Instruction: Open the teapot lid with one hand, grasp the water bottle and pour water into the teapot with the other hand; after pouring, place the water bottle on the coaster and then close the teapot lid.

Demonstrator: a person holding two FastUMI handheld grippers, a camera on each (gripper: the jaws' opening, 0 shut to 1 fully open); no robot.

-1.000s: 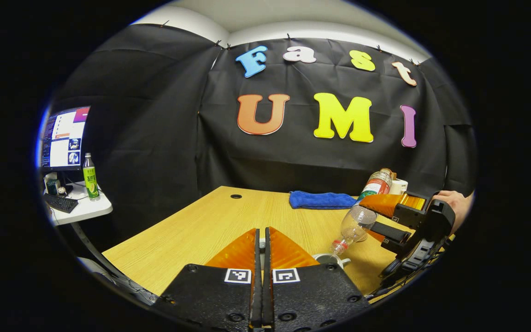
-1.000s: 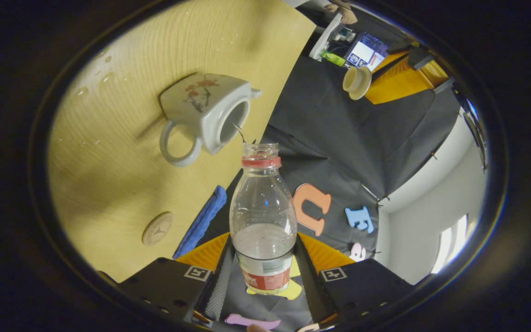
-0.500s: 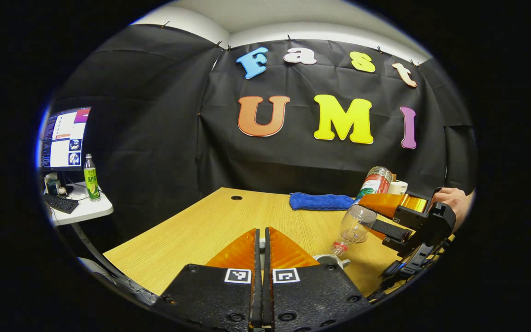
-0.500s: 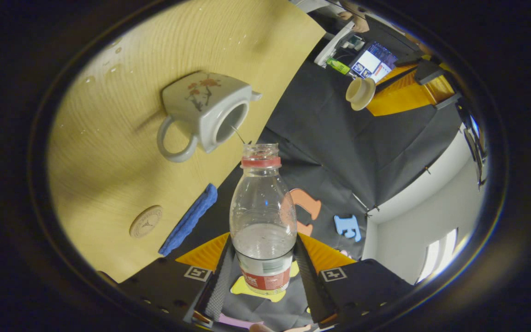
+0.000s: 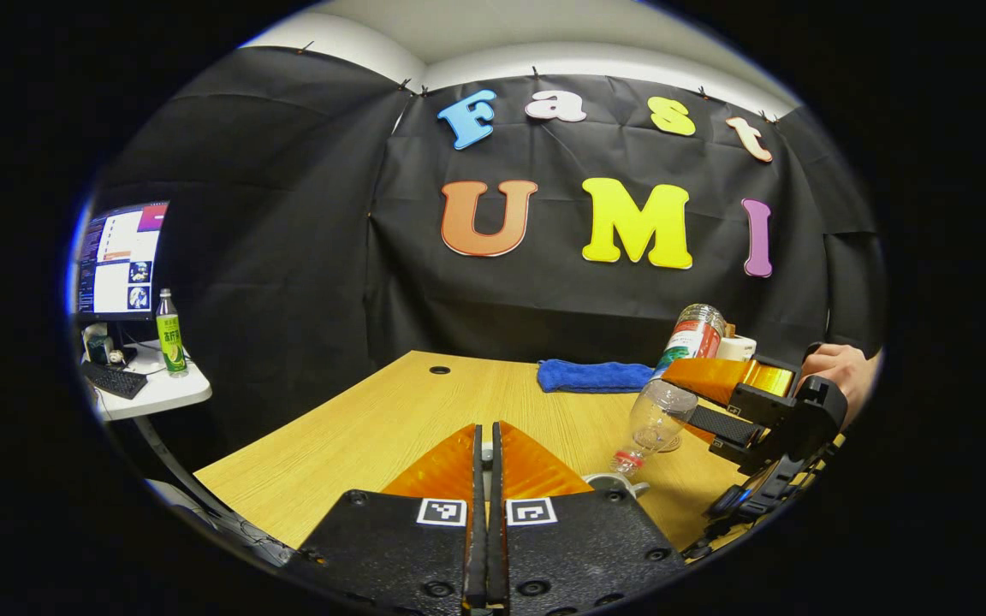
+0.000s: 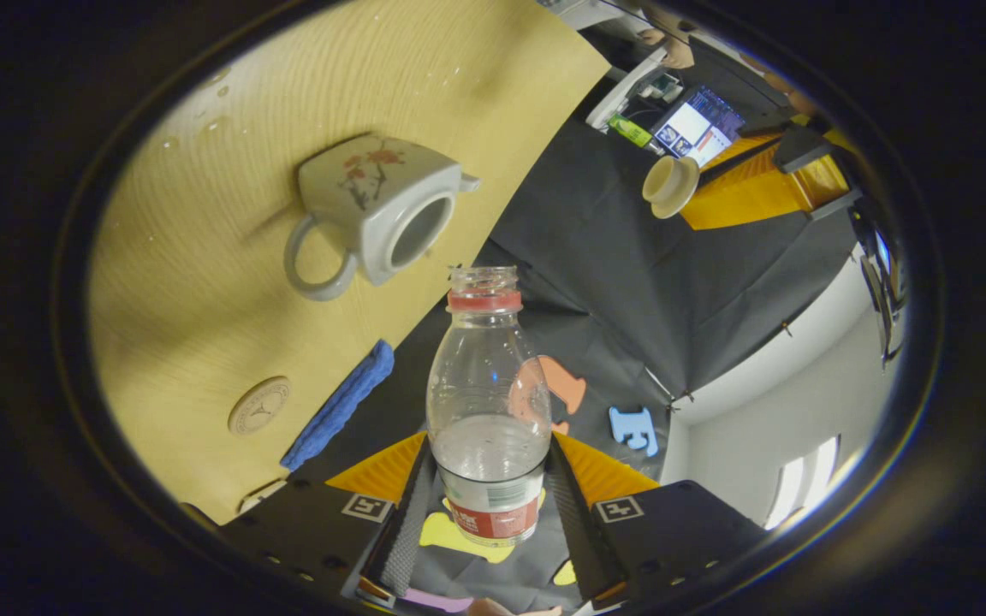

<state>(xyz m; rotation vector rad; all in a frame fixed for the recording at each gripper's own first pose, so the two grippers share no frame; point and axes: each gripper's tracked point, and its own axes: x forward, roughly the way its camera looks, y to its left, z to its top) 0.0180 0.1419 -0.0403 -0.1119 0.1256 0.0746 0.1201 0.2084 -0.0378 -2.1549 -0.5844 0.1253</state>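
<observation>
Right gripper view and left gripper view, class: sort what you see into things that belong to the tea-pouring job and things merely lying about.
Belonging to the job:
water bottle, tilted, held in the right gripper
teapot, open
teapot lid, held by the left gripper
coaster

Lying about:
blue cloth
green bottle on the side table
monitor
keyboard
</observation>
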